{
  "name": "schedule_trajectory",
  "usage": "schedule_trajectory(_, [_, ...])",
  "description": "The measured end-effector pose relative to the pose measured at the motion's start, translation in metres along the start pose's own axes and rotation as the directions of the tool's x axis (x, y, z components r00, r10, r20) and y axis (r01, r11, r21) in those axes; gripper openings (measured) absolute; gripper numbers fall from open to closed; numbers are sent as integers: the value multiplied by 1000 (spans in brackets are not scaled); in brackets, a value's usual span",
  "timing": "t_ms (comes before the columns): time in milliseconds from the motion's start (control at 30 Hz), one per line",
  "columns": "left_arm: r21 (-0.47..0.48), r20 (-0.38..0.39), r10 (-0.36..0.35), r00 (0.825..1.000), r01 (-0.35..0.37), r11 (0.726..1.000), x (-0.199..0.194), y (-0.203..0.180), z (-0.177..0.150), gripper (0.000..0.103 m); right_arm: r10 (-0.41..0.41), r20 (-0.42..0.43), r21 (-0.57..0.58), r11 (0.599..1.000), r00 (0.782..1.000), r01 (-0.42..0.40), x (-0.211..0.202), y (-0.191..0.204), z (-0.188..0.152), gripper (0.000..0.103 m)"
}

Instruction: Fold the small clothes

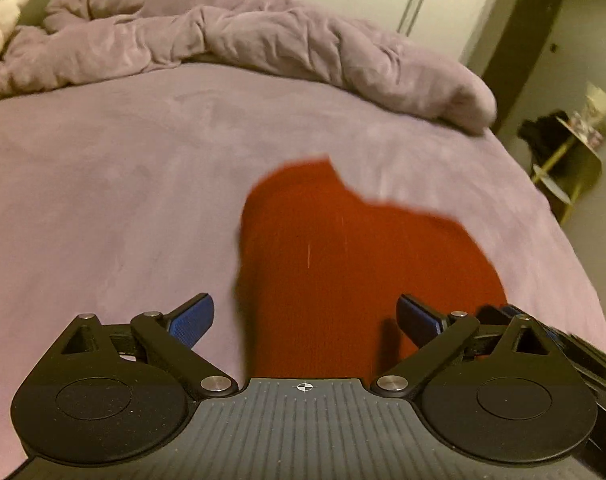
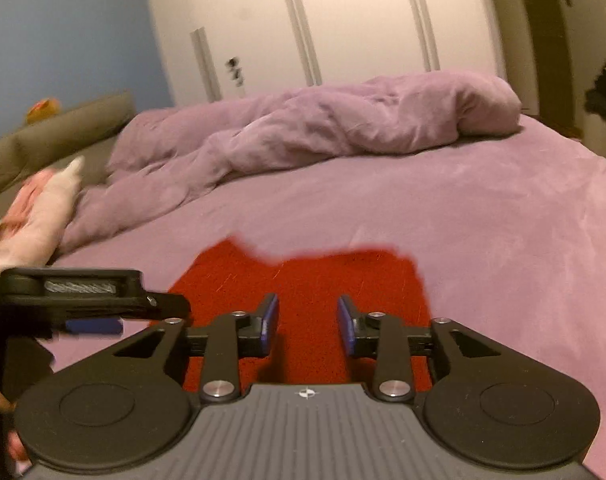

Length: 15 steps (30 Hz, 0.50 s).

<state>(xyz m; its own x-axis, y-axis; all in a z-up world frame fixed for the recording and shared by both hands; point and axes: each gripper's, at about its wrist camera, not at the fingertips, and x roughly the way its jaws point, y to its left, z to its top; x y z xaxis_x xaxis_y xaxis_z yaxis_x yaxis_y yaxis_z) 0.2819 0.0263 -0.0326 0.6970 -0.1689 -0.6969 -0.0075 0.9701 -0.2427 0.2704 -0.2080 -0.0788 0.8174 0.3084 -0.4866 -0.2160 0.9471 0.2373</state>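
Note:
A small red garment [image 1: 343, 260] lies flat on the purple bed sheet [image 1: 103, 200], its far edge notched. My left gripper [image 1: 306, 320] hovers over its near part, jaws wide open, with nothing between the blue pads. In the right wrist view the same red garment [image 2: 303, 276] lies just ahead of my right gripper [image 2: 307, 328]. Its jaws stand a little apart over the cloth, and the pads pinch nothing. The left gripper [image 2: 95, 300] shows side-on at the left of that view. Part of the right gripper [image 1: 543, 332] shows at the right edge of the left wrist view.
A crumpled purple duvet [image 2: 323, 128] is heaped across the far side of the bed. Pale pink and white fabric [image 2: 43, 216] lies at the left by a grey padded edge [image 2: 63, 128]. White wardrobe doors [image 2: 343, 20] stand behind. A small yellow-framed side table [image 1: 571, 160] is beyond the bed's right edge.

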Motion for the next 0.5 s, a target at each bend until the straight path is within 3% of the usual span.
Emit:
schedule_trajectory(67, [11,-46,13,999,-13,1000,-9,-1,-24,101,-28,-80,-10,1000,996,27,-8,4,-21,33])
schedule_trajectory(267, [24,-130,35,991,-33,999,17,-3,-51,103,-120,-99,-194,976,988,99,-5,13,-55,33])
schedule_trajectory(367, [48,-140,66,988,-60,997,17,-8,-47,103,-136,-130,-216,971,982,106,-4,19,-50,33])
schedule_trajectory(500, [118,-95,153,984,-141,983,-22,-25,-46,103,-147,-219,-178,978,964,109,-24,26,-35,38])
